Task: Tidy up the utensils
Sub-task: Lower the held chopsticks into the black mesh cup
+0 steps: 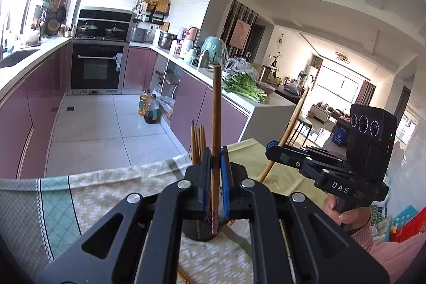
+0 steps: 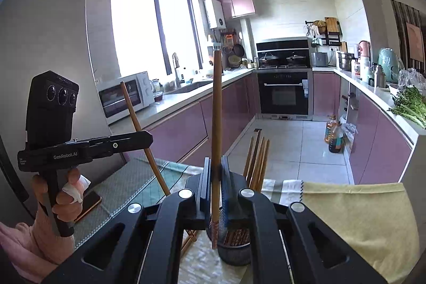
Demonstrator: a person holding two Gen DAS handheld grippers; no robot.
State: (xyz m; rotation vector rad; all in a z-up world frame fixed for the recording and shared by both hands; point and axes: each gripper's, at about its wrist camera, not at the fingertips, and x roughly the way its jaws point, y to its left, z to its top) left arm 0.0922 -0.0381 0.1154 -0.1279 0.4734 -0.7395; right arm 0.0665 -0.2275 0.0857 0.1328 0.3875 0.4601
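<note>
Left hand-held gripper [image 1: 215,151] clenched on one wooden chopstick [image 1: 216,111], held upright, patterned tip hanging just above the dark mesh holder [image 1: 197,232] at 6 o'clock. Right hand-held gripper [image 2: 215,160] likewise clamped on a second chopstick [image 2: 217,108], nearly vertical, tip at the rim of the same holder [image 2: 234,254]. More chopsticks [image 2: 257,161] standing inside it, leaning toward 1 o'clock. Holder resting on the cloth-covered surface [image 1: 80,204]. Loose chopstick ends [image 2: 190,237] lying at 9 o'clock of the holder.
</note>
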